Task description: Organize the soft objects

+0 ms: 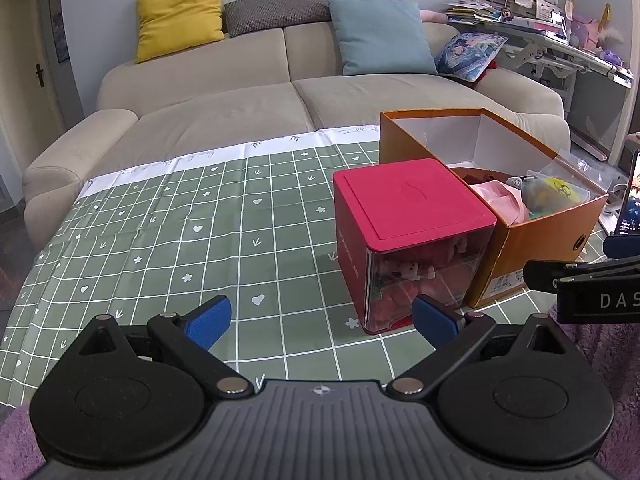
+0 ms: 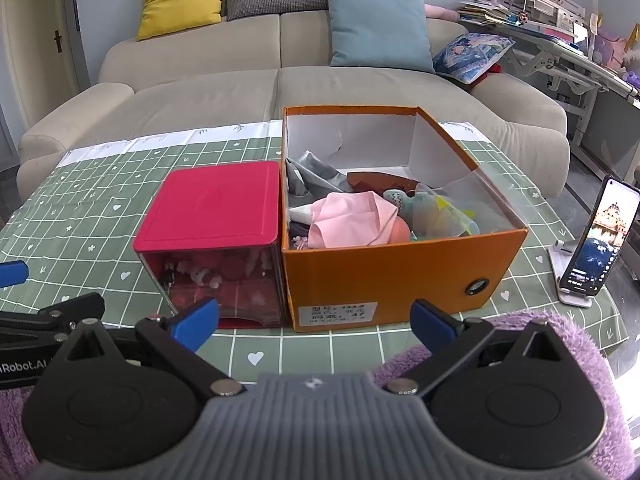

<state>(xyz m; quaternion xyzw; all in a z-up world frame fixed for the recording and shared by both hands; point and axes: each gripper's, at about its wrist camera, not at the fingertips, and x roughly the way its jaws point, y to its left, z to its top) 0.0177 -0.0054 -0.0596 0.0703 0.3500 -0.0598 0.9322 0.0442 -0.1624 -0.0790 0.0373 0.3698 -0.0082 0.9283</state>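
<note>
An open orange cardboard box (image 2: 384, 276) (image 1: 536, 240) stands on the green checked tablecloth (image 1: 180, 240). Inside lie soft things: a pink cloth (image 2: 352, 220), a grey cloth (image 2: 316, 178), and a plush toy in a clear bag (image 2: 436, 212). Against the box's left side stands a red-lidded clear cube (image 2: 212, 216) (image 1: 412, 208) with small figures inside. My right gripper (image 2: 316, 320) is open and empty, in front of both containers. My left gripper (image 1: 322, 318) is open and empty, left of the cube.
A phone (image 2: 596, 236) leans on a stand right of the box. Purple fluffy fabric (image 2: 560, 344) lies at the near edge under the grippers. A beige sofa (image 1: 248, 92) with yellow, blue and grey cushions is behind the table. A cluttered desk (image 1: 560, 32) is far right.
</note>
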